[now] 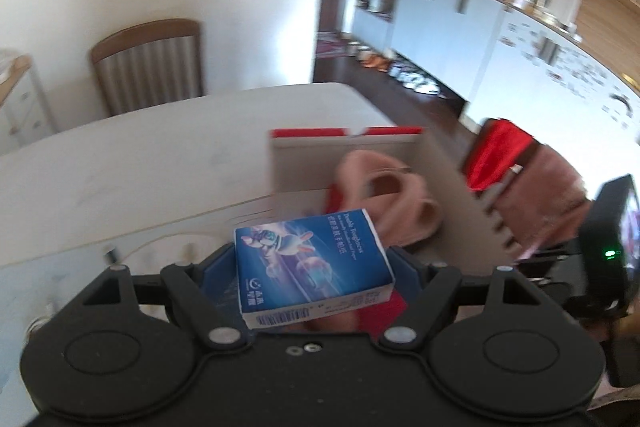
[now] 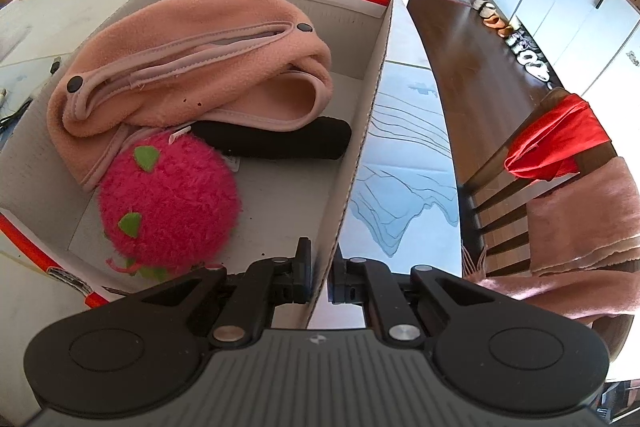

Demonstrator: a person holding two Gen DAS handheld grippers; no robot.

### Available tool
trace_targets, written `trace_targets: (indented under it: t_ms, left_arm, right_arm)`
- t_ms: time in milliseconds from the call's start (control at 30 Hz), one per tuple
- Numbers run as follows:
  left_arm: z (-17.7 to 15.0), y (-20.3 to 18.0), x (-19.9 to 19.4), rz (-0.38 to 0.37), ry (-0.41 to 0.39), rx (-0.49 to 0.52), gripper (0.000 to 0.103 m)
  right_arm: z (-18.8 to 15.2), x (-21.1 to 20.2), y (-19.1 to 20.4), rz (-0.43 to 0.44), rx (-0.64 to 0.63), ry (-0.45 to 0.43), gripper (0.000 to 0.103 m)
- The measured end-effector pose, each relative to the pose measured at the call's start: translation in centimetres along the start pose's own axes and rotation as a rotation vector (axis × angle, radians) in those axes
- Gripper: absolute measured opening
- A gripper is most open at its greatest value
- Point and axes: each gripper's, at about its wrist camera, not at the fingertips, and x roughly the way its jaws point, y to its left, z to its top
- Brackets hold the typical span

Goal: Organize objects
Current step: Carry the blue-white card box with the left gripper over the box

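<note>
Left gripper clamps pack; box lies just ahead. Right gripper pinches box wall.

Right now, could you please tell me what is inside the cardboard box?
The cardboard box holds a pink fleece garment, a fuzzy red strawberry plush and a black roll partly tucked beneath the fleece. Whatever else lies under the fleece is hidden.

Bright daylight; left view motion-blurred, fisheye-warped edges.
</note>
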Motion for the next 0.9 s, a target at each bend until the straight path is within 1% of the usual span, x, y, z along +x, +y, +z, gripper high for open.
trace_targets:
  t_ms: [100, 167, 267, 400, 467, 600, 800, 900]
  left_arm:
    - [0.6, -1.9, 0.8, -0.048, 0.006, 0.045, 0.08]
    - [0.8, -3.2, 1.8, -0.066, 0.018, 0.069, 0.08]
    - [1.1, -4.2, 3.5, -0.079, 0.044, 0.073, 0.079]
    - [1.1, -5.2, 5.5, -0.089, 0.074, 0.105, 0.079]
    - [0.8, -5.4, 6.4, -0.091, 0.092, 0.109, 0.078]
    - [0.2, -5.5, 7.7, -0.07, 0.123, 0.11, 0.078]
    - [-0.3, -5.0, 9.0, -0.054, 0.141, 0.099, 0.078]
    - [-0.5, -4.6, 9.7, -0.046, 0.157, 0.089, 0.076]
  right_arm:
    - [0.0, 0.0, 0.0, 0.002, -0.002, 0.001, 0.007]
    - [0.0, -0.1, -0.1, 0.005, -0.001, 0.001, 0.007]
    - [0.0, -0.1, -0.1, 0.008, -0.004, 0.0, 0.007]
    - [-0.1, -0.1, 0.0, 0.007, -0.012, -0.001, 0.007]
    - [-0.1, -0.1, 0.0, 0.008, -0.013, -0.001, 0.007]
    - [-0.1, -0.1, 0.1, 0.006, -0.022, -0.002, 0.007]
    - [-0.1, -0.2, 0.1, 0.007, -0.036, -0.002, 0.008]
    - [-0.1, -0.2, 0.2, 0.007, -0.044, -0.002, 0.008]
